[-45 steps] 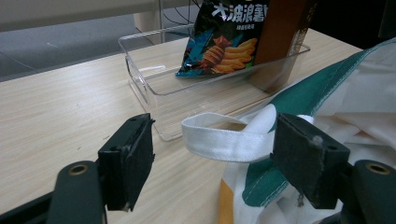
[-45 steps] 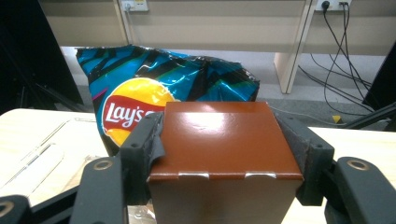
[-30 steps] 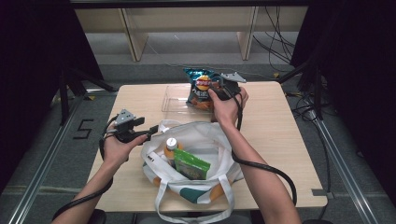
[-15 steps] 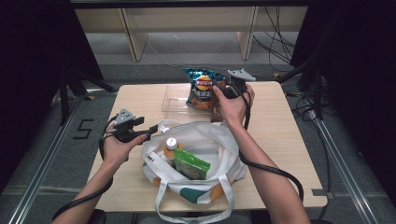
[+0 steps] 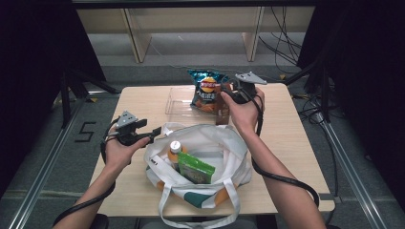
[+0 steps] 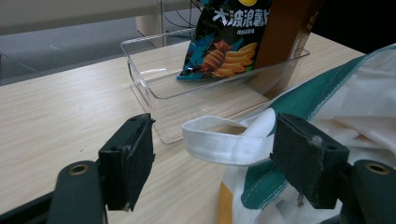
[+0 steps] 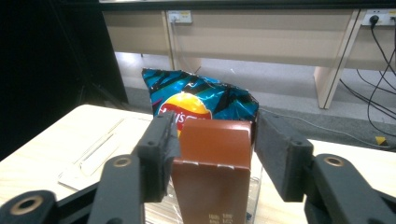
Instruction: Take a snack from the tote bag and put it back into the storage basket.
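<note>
A brown carton [image 7: 212, 163] stands upright at the near end of the clear tray [image 5: 176, 101], in front of a blue chips bag [image 5: 205, 90]. My right gripper [image 7: 217, 140] has just been closing its jaws, and they now sit against the carton's two sides near its top. In the high view the right gripper [image 5: 225, 98] is above the carton [image 5: 222, 109]. My left gripper [image 6: 212, 154] is open at the left rim of the white and green tote bag [image 5: 229, 143]. The bag's white handle strap [image 6: 224, 144] loops loosely between its jaws.
Inside the tote are an orange bottle [image 5: 175, 150] and a green packet [image 5: 195, 168]. The chips bag [image 6: 229, 42] leans in the tray [image 6: 154, 88] beyond the strap. Bare tabletop [image 5: 286, 124] lies right of the bag. Shelving and cables stand behind the table.
My right hand has shifted right and slightly up over the tray, and the brown carton now shows beneath it. The left hand has stayed where it was.
</note>
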`<state>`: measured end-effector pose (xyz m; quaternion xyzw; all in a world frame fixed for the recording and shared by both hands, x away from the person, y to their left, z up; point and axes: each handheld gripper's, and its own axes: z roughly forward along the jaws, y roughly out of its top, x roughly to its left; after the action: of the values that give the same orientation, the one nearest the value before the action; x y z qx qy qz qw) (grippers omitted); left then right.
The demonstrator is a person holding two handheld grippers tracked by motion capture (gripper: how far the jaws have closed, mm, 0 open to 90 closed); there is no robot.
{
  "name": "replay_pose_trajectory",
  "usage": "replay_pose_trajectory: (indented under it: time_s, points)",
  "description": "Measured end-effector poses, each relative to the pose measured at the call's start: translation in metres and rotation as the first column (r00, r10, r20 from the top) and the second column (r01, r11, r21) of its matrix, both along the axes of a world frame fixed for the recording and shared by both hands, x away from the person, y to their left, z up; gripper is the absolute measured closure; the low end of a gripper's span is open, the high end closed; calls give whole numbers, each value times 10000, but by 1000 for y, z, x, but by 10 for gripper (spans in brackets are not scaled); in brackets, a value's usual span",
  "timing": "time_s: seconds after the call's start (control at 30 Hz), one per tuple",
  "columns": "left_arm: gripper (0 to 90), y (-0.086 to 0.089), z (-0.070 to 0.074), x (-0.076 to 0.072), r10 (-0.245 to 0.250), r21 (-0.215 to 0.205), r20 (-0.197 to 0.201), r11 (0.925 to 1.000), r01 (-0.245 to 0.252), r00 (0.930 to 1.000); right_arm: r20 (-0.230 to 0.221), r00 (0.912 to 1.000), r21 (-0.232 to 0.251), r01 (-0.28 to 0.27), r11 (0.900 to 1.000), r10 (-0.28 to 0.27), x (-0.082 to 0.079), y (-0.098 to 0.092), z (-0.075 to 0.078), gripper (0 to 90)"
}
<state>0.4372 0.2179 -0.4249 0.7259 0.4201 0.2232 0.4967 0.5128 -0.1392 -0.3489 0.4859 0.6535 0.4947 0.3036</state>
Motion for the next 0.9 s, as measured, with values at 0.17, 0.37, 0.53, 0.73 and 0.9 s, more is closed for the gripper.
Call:
replay_pose_trajectory:
  time_s: [0.17,0.37,0.53,0.73,0.9]
  points:
    - [286,0,-1,0,-2,22,-28,10000,2,10000,-195,9995,-5,-248,9997,248,-8,-3,1,547]
    - [287,0,-1,0,5,17,-31,10000,-5,10000,-63,9979,-106,-641,9979,641,-16,-6,3,605]
    - [288,0,-2,0,24,-12,-59,10000,-24,10000,-180,9938,22,-1099,9939,1099,-26,-9,3,643]
    - [288,1,-3,0,23,-46,-87,10000,-23,10000,-162,9861,18,-1655,9862,1655,-37,-17,3,665]
    - [289,0,-3,0,37,-46,-82,10000,-38,10000,-274,9762,34,-2153,9765,2153,-45,-21,3,676]
